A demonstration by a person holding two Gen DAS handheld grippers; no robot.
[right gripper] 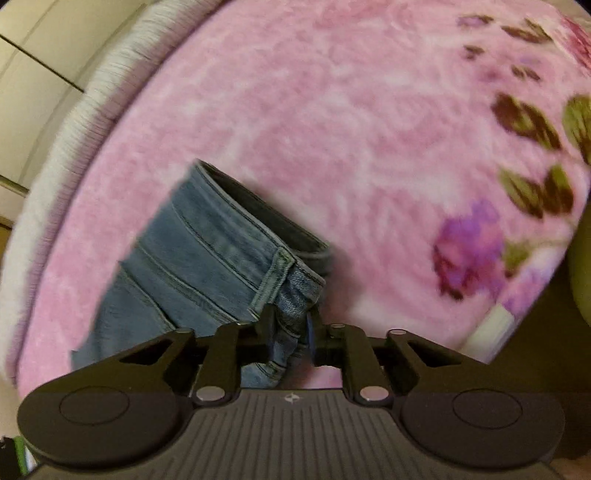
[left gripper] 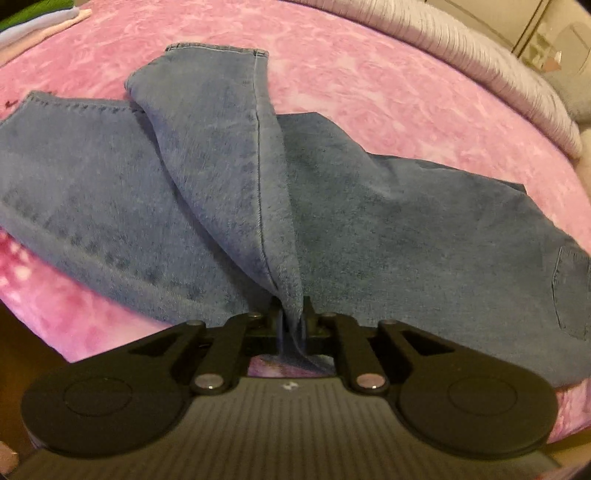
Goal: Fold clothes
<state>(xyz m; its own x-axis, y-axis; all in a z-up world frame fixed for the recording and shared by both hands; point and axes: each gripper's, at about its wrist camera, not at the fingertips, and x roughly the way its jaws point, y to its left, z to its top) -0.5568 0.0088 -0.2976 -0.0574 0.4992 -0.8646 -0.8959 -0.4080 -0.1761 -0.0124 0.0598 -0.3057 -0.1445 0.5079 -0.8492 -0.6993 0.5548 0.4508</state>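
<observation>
A pair of blue jeans (left gripper: 369,221) lies across a pink blanket (left gripper: 332,74) on a bed. My left gripper (left gripper: 291,314) is shut on a fold of one jeans leg, which rises as a ridge from the jaws toward the hem at the top. In the right wrist view, my right gripper (right gripper: 291,321) is shut on the jeans' waistband (right gripper: 229,251) near a belt loop, held just above the pink blanket (right gripper: 332,129). A back pocket (left gripper: 572,291) shows at the right edge of the left wrist view.
Folded clothes (left gripper: 37,18) lie at the far left corner of the bed. A pale ribbed pillow or bolster (left gripper: 480,62) runs along the far right edge. The blanket has a flower print (right gripper: 517,184) on the right. A wall or cabinet (right gripper: 37,55) stands beyond the bed.
</observation>
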